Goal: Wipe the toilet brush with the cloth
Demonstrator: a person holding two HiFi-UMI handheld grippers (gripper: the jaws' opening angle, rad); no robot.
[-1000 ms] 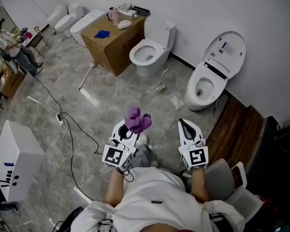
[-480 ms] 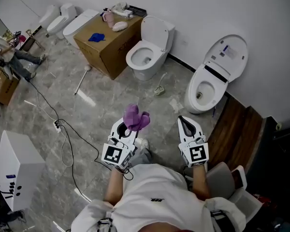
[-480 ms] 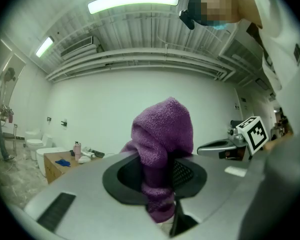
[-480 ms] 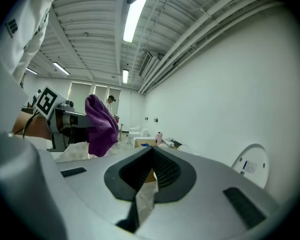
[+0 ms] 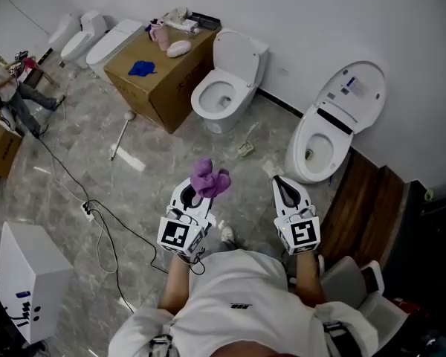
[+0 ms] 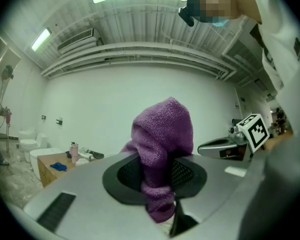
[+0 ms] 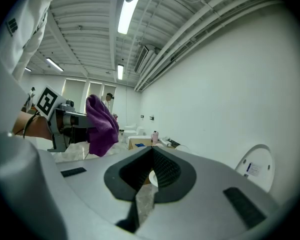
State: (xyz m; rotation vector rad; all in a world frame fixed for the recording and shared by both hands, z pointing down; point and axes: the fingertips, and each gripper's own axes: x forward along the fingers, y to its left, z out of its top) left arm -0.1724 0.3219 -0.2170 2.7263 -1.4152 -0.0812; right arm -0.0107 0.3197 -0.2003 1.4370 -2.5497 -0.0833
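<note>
**Purple cloth clamped, brush out on the floor**

My left gripper is pinching a purple terry cloth between its pads, and the cloth is bunching up above the jaws in the left gripper view. I am holding my right gripper beside it with its jaws pressed together on nothing; in the right gripper view the black pads are meeting. Each gripper's cube is showing a black-and-white square marker, with no letters on it.

Ahead of me, a white long-handled tool with a rounded head is lying on the grey marble floor, just beside a cardboard box. A smaller item with a thin handle is sitting on the floor near the base of the white toilet. I cannot tell which of the two is the toilet brush; both are well apart from my grippers.

A second toilet is standing to the right with its lid up. The lid is carrying a blue label, too small for me to read.
</note>
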